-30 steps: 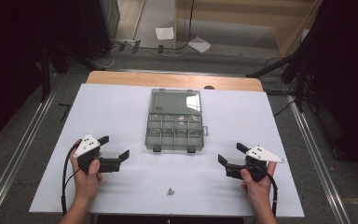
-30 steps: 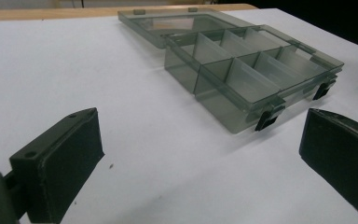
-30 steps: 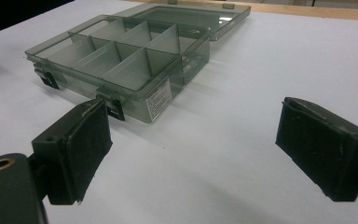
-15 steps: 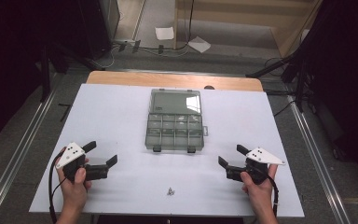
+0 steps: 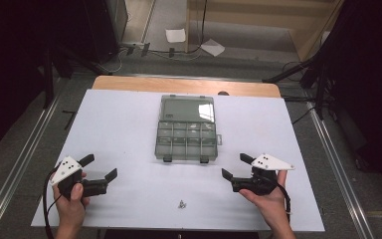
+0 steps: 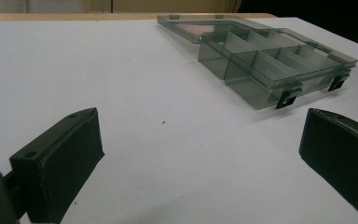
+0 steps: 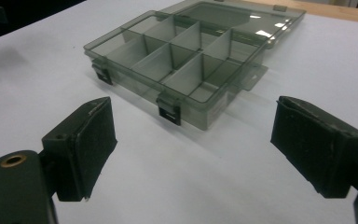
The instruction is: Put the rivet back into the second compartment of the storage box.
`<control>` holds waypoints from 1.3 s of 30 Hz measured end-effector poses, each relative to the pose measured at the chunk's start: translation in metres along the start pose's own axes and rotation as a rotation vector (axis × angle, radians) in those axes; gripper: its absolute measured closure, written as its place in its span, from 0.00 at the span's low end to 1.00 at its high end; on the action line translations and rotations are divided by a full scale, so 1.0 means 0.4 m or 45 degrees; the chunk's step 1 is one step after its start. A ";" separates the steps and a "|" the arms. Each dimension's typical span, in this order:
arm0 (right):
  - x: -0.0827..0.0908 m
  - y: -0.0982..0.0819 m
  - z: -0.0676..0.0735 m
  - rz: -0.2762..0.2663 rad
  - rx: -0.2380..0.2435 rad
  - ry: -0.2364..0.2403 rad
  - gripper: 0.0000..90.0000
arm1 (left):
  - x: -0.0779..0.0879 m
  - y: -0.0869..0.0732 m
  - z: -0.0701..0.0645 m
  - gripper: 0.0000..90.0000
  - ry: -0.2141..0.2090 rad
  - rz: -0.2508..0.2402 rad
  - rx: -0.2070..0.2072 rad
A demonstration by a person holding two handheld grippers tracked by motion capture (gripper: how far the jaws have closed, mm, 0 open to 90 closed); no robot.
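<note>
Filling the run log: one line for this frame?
left hand-held gripper: open, empty | right hand-held gripper: open, empty | organizer box: lid open | screw: on table

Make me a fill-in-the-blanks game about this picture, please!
1. The lid of the clear compartment box is ____.
2. The compartments hold ____.
3. The small screws lie on the white table, between the box and the ____ edge.
4. The jaws of the left gripper and the right gripper are both ____.

Missing words: open; nothing; near; open

Open compartment box (image 5: 186,134) mid-table, left claw (image 5: 101,167) and right claw (image 5: 237,166) flanking (both gaping), small screws (image 5: 181,203) near edge
</note>
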State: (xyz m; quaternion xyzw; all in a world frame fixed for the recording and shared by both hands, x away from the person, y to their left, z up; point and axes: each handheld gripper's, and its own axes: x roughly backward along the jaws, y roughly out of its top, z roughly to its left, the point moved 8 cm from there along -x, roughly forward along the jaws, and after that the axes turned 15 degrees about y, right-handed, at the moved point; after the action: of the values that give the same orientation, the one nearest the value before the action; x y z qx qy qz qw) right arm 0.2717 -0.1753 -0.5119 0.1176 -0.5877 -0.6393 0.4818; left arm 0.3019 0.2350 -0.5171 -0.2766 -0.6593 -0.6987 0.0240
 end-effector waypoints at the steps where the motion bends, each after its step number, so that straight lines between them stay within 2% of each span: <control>1: -0.004 0.001 0.004 0.009 0.010 0.002 0.17 | 0.002 0.000 -0.001 0.00 -0.003 0.000 -0.004; 2: -0.004 0.001 0.004 0.009 0.010 0.002 0.17 | 0.004 0.002 -0.003 0.00 -0.004 -0.007 -0.001; 4: -0.015 0.004 0.020 0.030 0.017 0.022 0.25 | 0.010 0.003 -0.004 0.00 -0.012 -0.013 -0.010; 8: -0.028 0.005 0.038 0.062 0.012 0.068 0.32 | 0.013 0.006 -0.003 0.00 -0.017 -0.022 -0.003; 9: -0.038 0.006 0.049 0.083 0.024 0.098 0.39 | 0.014 0.008 -0.003 0.00 -0.020 -0.027 0.003; 10: -0.042 0.007 0.056 0.095 0.031 0.117 0.42 | 0.014 0.009 -0.003 0.00 -0.022 -0.030 0.002; 19: -0.076 0.020 0.105 0.160 0.070 0.208 0.55 | 0.008 0.011 -0.004 0.00 -0.038 -0.028 0.006; 24: -0.097 0.019 0.139 0.236 0.064 0.312 0.69 | 0.005 0.012 -0.003 0.00 -0.042 -0.028 0.019; 26: -0.100 0.017 0.144 0.260 0.067 0.314 0.73 | 0.005 0.012 -0.002 0.00 -0.044 -0.027 0.019; 29: -0.117 0.011 0.163 0.316 0.079 0.353 0.84 | 0.005 0.012 0.000 0.00 -0.042 -0.022 0.018; 32: -0.131 0.004 0.173 0.348 0.069 0.382 0.84 | 0.006 0.013 0.000 0.00 -0.049 -0.028 0.018; 39: -0.160 -0.012 0.199 0.430 0.072 0.404 0.79 | 0.005 0.015 0.001 0.00 -0.051 -0.024 0.034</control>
State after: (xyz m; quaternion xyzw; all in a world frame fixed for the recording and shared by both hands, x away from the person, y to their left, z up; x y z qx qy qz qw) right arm 0.2448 -0.0770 -0.5201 0.1303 -0.5336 -0.5062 0.6649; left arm 0.3026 0.2352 -0.5108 -0.2842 -0.6716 -0.6842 0.0079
